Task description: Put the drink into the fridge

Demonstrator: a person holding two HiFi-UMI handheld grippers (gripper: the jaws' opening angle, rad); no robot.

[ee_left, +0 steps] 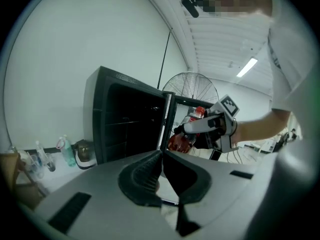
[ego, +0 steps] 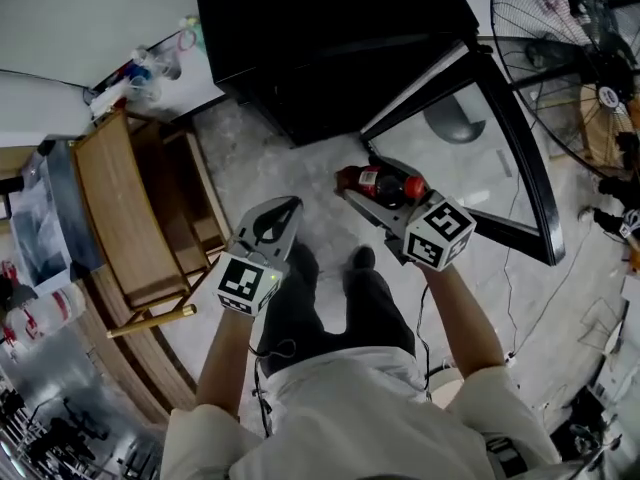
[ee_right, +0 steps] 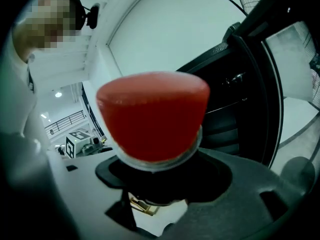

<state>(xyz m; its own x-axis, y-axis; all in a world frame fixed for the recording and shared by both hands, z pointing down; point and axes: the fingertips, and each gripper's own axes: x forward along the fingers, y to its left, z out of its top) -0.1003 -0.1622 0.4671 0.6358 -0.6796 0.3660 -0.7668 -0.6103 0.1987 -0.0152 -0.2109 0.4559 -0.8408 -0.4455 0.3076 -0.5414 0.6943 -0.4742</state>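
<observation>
Roughly at the middle of the head view, the right hand-held gripper [ego: 375, 193] is clenched around a bottle of red drink [ego: 385, 182] with a red cap. The bottle lies crosswise between the jaws. It hangs in the air just outside the black fridge [ego: 320, 38], close to the corner where the fridge front meets the open glass door [ego: 470, 168], and is not yet inside. In the right gripper view, the red bottle fills the centre between the jaws, with the dark fridge interior to its right.

The door swings out toward the lower right of the frame, and its dark edge forms a long barrier on that side. A standing fan [ego: 560, 38] sits beyond it in the upper right corner. Below the fridge front, a patch of pale stone floor [ego: 250, 158] lies bare down to the person's shoes [ego: 362, 258]. A wooden rack [ego: 120, 208] borders this patch on the left side of the frame.

The left hand-held gripper [ego: 285, 208] is at lower left of the bottle and well apart from it. Its jaws are pressed together on nothing, with open floor ahead of its tips.
</observation>
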